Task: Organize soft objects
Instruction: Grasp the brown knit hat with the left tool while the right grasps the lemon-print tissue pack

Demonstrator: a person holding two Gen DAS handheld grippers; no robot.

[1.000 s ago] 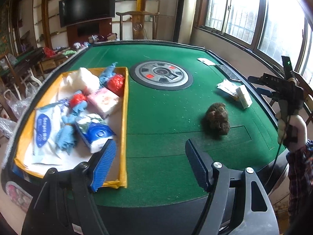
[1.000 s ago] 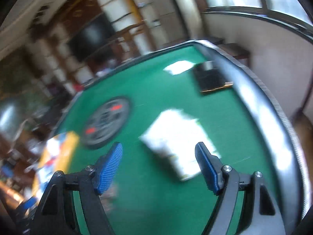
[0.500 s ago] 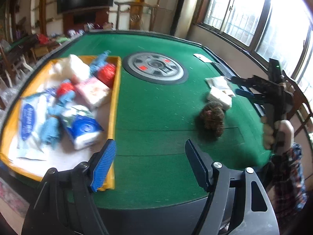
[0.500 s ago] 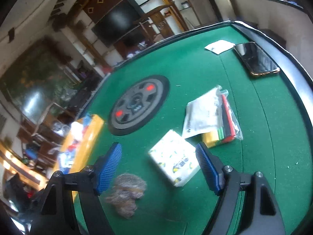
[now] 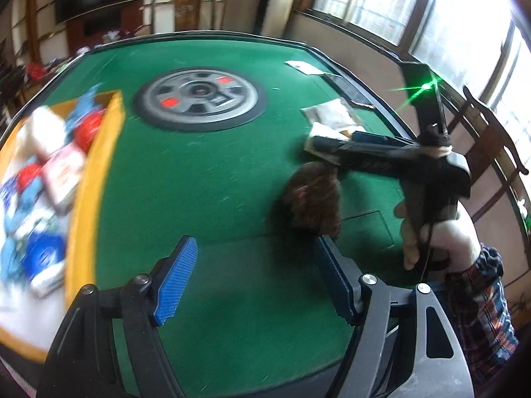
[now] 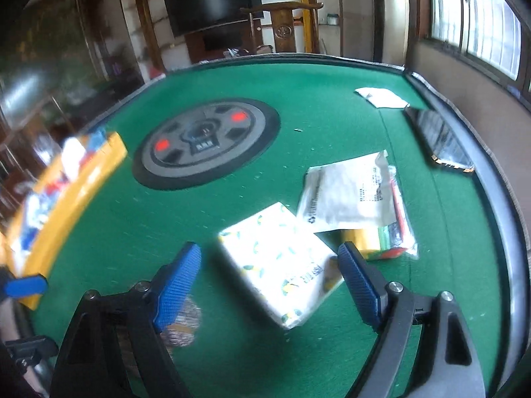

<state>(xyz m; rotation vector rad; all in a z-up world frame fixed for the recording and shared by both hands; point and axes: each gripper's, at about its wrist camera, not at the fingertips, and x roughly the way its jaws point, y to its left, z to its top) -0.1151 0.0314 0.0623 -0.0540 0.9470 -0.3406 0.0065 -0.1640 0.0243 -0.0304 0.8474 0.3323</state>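
White lemon-print tissue pack [image 6: 282, 265] sits between the opening right gripper [image 6: 270, 278] jaws, untouched; straddle its narrow sides squarely before closing; left gripper [image 5: 255, 280] hangs open, empty.

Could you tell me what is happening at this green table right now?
A person is tidying soft items into the yellow tray, one tool in each hand. The right tool, its jaws opening, points down at the white tissue pack with nothing gripped. The left tool is open and empty, near the brown fuzzy ball. A clear plastic bag and a phone lie on the felt.
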